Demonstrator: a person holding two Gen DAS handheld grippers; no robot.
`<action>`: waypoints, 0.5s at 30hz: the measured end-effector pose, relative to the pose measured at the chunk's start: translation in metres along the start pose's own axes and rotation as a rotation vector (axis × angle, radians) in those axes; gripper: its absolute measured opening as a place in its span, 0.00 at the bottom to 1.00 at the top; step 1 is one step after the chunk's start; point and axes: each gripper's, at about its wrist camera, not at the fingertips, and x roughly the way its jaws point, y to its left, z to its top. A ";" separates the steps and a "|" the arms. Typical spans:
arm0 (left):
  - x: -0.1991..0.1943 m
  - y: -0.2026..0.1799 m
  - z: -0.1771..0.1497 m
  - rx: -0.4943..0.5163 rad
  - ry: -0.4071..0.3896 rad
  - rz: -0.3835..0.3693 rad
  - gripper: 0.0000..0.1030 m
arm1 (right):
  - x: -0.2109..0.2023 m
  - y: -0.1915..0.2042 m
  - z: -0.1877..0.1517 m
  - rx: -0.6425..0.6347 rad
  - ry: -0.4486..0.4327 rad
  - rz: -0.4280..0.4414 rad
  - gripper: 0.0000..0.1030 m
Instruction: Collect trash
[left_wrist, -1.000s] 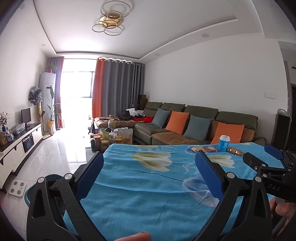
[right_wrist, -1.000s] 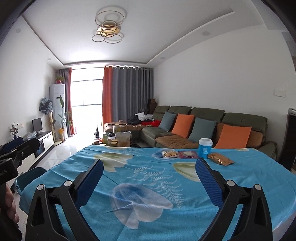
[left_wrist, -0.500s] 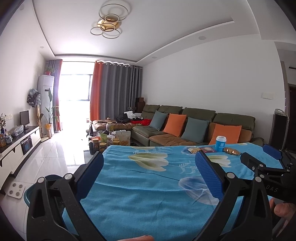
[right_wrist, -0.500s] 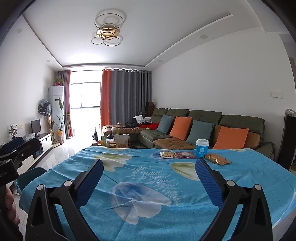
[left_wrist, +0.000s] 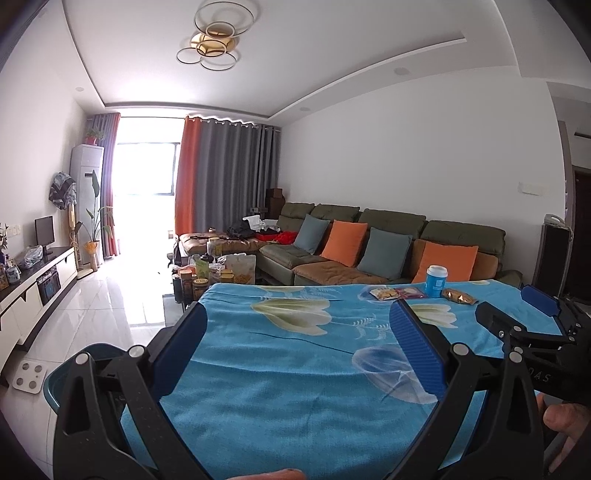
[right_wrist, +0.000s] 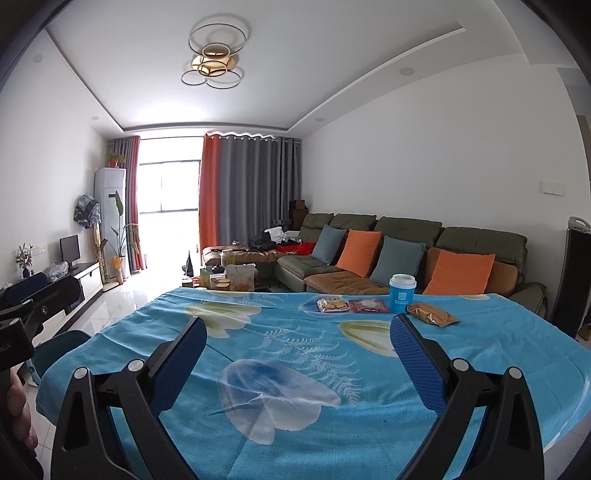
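Note:
At the far edge of the table (right_wrist: 295, 435) with a blue flowered cloth lie a clear cracker packet (right_wrist: 333, 305), a red wrapper (right_wrist: 368, 306), a blue paper cup with a white lid (right_wrist: 402, 293) and a gold foil packet (right_wrist: 432, 314). They also show in the left wrist view: cracker packet (left_wrist: 383, 293), cup (left_wrist: 436, 281), gold packet (left_wrist: 459, 296). My left gripper (left_wrist: 297, 332) and right gripper (right_wrist: 297, 339) are open and empty, held over the near part of the table, well short of the trash.
A teal bin (left_wrist: 74, 369) stands on the floor at the table's left corner; its rim shows in the right wrist view (right_wrist: 61, 345). A green sofa with cushions (right_wrist: 406, 254) is behind the table. A cluttered coffee table (left_wrist: 214, 275) and a TV cabinet (left_wrist: 40, 284) stand further off.
Both cameras have tilted up slightly, so the table and trash sit lower in view. Both grippers stay open and empty.

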 end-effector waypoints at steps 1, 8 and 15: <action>0.000 0.000 0.000 0.002 0.000 -0.001 0.95 | 0.000 0.000 0.000 -0.001 -0.001 0.002 0.93; -0.002 0.000 -0.001 0.004 -0.001 -0.001 0.95 | -0.001 0.002 0.001 -0.006 -0.001 0.005 0.93; -0.002 0.001 -0.004 0.002 -0.004 -0.007 0.95 | -0.001 0.003 0.000 -0.007 0.007 0.001 0.93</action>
